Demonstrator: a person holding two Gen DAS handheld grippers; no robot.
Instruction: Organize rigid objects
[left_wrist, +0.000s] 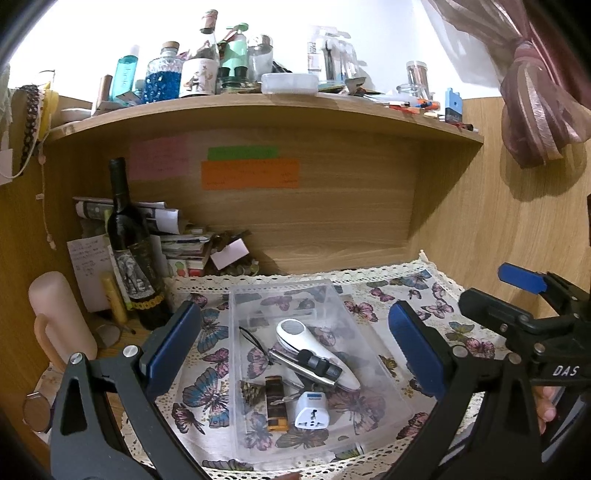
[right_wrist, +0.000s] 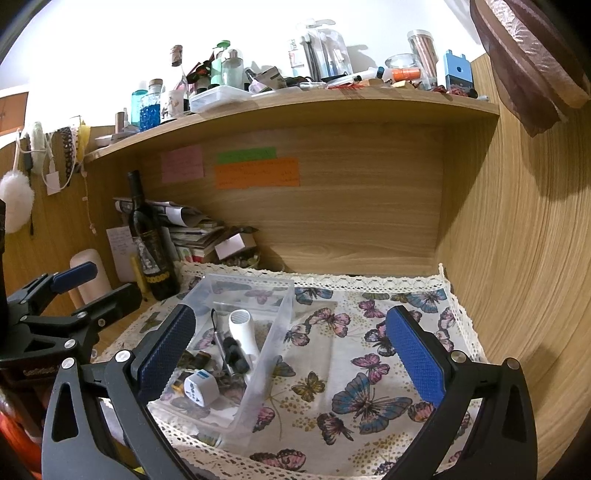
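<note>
A clear plastic bin (left_wrist: 334, 306) sits on the butterfly cloth (left_wrist: 413, 295). Inside lie a white handheld device (left_wrist: 295, 334), a silver and black tool (left_wrist: 314, 367), a brown lighter (left_wrist: 276, 402) and a white plug adapter (left_wrist: 311, 410). My left gripper (left_wrist: 295, 343) is open and empty, its fingers either side of the bin and above it. My right gripper (right_wrist: 291, 354) is open and empty, to the right of the bin (right_wrist: 275, 325); the adapter (right_wrist: 201, 389) and the white device (right_wrist: 242, 330) show there. The right gripper also shows in the left wrist view (left_wrist: 491, 291).
A dark wine bottle (left_wrist: 131, 254) and a pink cup (left_wrist: 59, 321) stand at the back left beside stacked papers (left_wrist: 184, 247). A wooden shelf (left_wrist: 258, 110) crowded with bottles hangs overhead. A wooden wall (right_wrist: 517, 258) closes the right side.
</note>
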